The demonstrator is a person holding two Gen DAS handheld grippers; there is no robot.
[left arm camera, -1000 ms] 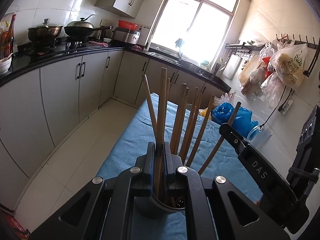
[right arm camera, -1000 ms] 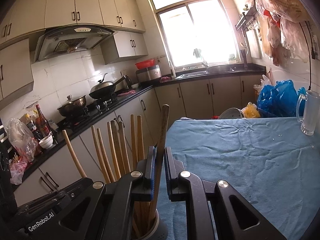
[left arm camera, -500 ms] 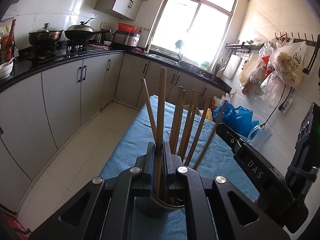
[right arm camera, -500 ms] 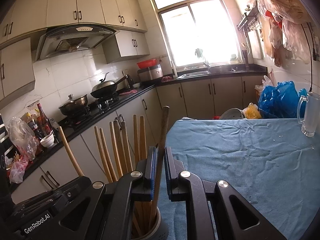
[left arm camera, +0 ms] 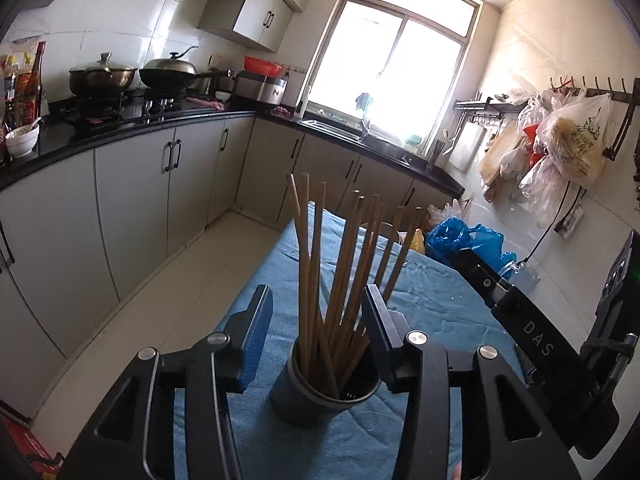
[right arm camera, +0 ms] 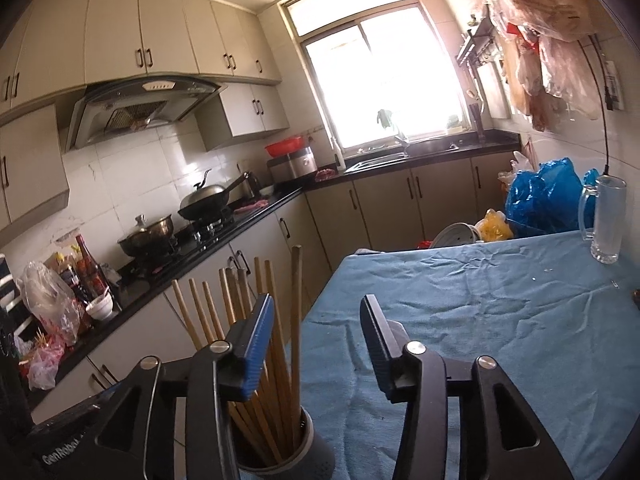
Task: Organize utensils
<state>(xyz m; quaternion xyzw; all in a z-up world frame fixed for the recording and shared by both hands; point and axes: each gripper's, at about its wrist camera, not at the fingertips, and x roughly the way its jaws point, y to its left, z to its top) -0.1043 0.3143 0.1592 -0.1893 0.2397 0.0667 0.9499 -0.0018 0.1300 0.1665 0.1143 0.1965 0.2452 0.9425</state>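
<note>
Several wooden chopsticks stand fanned out in a dark grey cup on the blue tablecloth. My left gripper is just behind the cup with its jaws opening; the chopsticks rise between the blue pads and neither pad touches them. In the right wrist view the same cup and chopsticks sit at the lower left. My right gripper has its jaws opening too, with one upright chopstick loose in the gap. The right gripper's black body shows at the right of the left wrist view.
A glass mug stands at the tablecloth's far right, with blue plastic bags behind the table. The black counter with pots and a stove runs along the left wall. Bags hang on wall hooks at the right.
Both grippers were shut on a chopstick each; both have now let go and opened, and the released chopsticks stand in the cup. Both grippers have drawn back slightly from the cup.
</note>
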